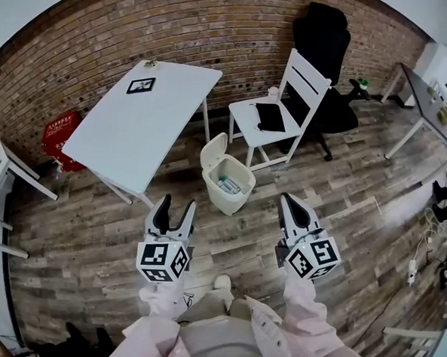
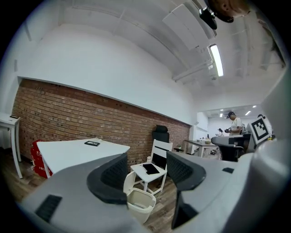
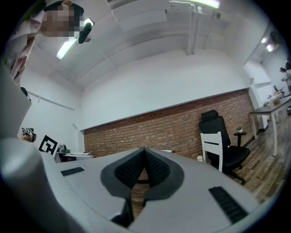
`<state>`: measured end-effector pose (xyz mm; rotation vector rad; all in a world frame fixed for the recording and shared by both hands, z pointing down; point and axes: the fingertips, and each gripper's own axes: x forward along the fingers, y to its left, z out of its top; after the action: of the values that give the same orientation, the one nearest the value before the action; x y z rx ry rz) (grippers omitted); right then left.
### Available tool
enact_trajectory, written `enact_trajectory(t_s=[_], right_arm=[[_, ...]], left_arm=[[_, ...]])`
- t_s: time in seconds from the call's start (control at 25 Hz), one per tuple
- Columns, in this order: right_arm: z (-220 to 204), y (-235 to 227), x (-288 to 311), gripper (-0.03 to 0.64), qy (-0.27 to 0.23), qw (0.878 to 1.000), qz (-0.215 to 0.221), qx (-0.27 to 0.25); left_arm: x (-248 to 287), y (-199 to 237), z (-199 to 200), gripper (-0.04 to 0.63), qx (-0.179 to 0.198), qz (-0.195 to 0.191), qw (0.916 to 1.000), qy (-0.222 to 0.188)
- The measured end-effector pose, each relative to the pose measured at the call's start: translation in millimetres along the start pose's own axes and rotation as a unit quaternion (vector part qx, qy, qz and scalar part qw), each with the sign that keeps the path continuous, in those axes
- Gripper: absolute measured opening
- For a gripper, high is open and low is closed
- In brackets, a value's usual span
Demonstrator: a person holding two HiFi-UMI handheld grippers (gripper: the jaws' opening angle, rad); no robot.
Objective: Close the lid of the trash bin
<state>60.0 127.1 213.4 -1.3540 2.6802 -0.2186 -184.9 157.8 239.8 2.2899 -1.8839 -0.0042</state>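
A cream trash bin (image 1: pixel 230 189) stands on the wooden floor between the white table and the white chair. Its lid (image 1: pixel 213 151) is tipped up at the back, and some rubbish lies inside. My left gripper (image 1: pixel 178 203) hovers short of the bin to its lower left, open with nothing between the jaws. In the left gripper view the bin (image 2: pixel 142 203) shows low between the open jaws of the left gripper (image 2: pixel 148 175), with its lid (image 2: pixel 129 181) upright. My right gripper (image 1: pixel 288 202) is to the bin's right, shut and empty. In its own view the right gripper (image 3: pixel 144 166) has its pads meeting.
A white table (image 1: pixel 140 120) with a small black item stands left of the bin. A white chair (image 1: pixel 276 117) carrying a dark flat thing is behind it, with a black office chair (image 1: pixel 325 59) further back. A brick wall (image 1: pixel 88 45) and a red box (image 1: pixel 60 135) lie beyond.
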Motion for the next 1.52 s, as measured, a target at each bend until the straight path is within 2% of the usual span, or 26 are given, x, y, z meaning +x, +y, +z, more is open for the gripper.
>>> enact_trajectory(t_s=[0.28, 0.6, 0.96, 1.2, 1.52], right_arm=[[-1, -13, 18, 0.003, 0.001, 1.0, -0.019, 0.003], [-10, -36, 47, 0.003, 0.01, 1.0, -0.024, 0.009], [-15, -95, 124, 0.003, 0.014, 0.999, -0.019, 0.026], [-16, -132, 184, 0.003, 0.03, 0.999, -0.001, 0.034], [-36, -174, 241, 0.003, 0.062, 0.997, 0.018, 0.052]], left_arm=[[30, 5, 0, 0.256, 0.0, -0.02, 0.9998, 0.006], [66, 16, -10, 0.256, -0.009, -0.019, 0.9996, 0.021], [154, 30, -5, 0.256, -0.003, -0.016, 0.9994, 0.031], [219, 41, -2, 0.256, -0.01, -0.006, 0.9991, 0.041], [279, 55, -20, 0.256, -0.026, 0.017, 0.9971, 0.069]])
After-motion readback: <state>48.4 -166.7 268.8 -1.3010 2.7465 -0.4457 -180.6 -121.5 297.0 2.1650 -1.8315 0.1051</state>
